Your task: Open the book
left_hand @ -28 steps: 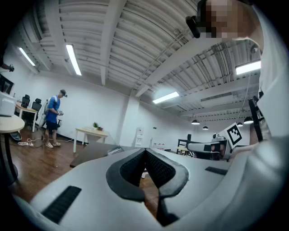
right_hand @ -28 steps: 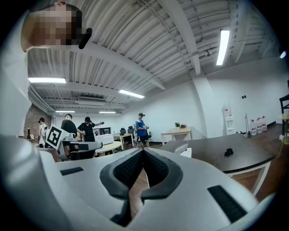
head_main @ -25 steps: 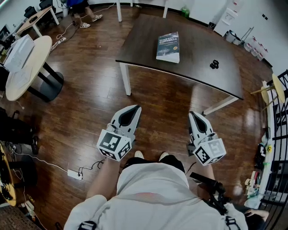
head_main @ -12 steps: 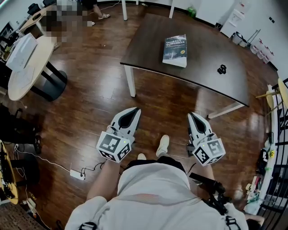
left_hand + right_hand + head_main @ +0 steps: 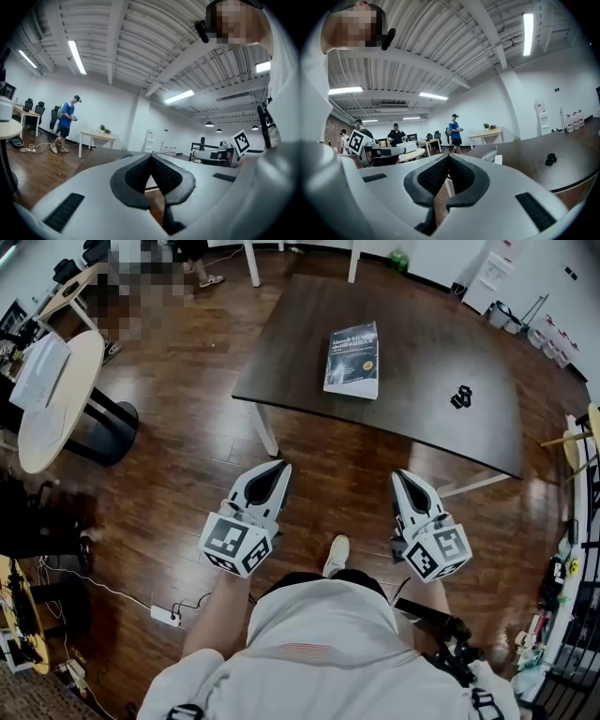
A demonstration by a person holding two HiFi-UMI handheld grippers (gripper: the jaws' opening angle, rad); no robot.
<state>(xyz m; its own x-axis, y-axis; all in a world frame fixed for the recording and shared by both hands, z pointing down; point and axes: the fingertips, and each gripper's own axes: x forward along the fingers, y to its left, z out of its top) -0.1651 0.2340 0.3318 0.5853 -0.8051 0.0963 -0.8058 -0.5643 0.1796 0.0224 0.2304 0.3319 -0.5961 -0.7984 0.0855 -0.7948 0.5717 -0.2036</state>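
Dark-brown rectangular wooden bench on white legs: stands ahead of the person on a glossy brown plank floor.

Item 1. Thick dark-covered paperback book: closed, lying flat with its cover up on the left half of the bench, not far from the near edge. Untouched.

Item 2. Small black object: on the bench to the right of the book, well apart from it. Its kind cannot be told.

Item 3. White left hand-held gripper: held out before the body and aimed at the bench, short of its near edge. Its jaws are pressed together with nothing between them.

Item 4. White right hand-held gripper: level with its mate and aimed the same way. Its jaws also meet at the tips and carry nothing.

Step in hand: the approach. The book is still well apart from both tools.

Next move, as judged: close the remaining gap, bring one tip to the free edge of the cover to lift it, and use the other to steady the book.

Change from the earlier pictures: bench and book sit nearer to the grippers. A pale shoe has stepped forward between them. Both grippers keep the same pose, with their jaws unchanged.
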